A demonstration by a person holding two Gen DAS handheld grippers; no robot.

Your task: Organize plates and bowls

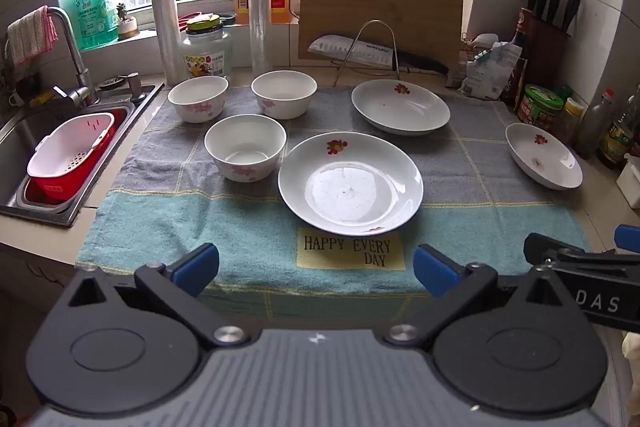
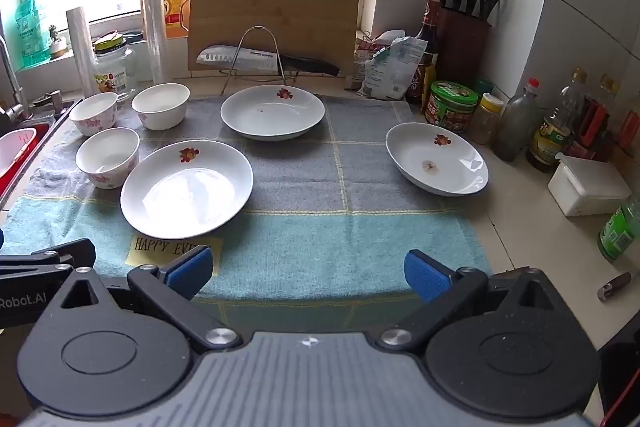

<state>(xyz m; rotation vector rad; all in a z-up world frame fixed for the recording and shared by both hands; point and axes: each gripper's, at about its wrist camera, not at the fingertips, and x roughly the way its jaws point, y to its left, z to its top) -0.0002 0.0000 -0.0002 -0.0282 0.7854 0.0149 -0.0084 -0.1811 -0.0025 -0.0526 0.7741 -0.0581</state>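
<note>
Three plates and three bowls sit separately on a towel spread over the counter, none stacked yet. The bowls cluster at the left near the sink: one in front, two behind. The nearest plate lies just beside the front bowl, a second plate sits further back, and a third rests half off the towel's right edge, seemingly tilted, though the lens warps it. Both the left gripper and the right gripper hang over the towel's near edge with jaws wide apart and nothing between them. The dishes look like glazed ceramic: stiff, slick, fairly heavy and chip-prone, so a pinch across the rim is probably the surest hold. Open towel in the middle gives stacking room; the jars and bottles crowd the right side.
</note>
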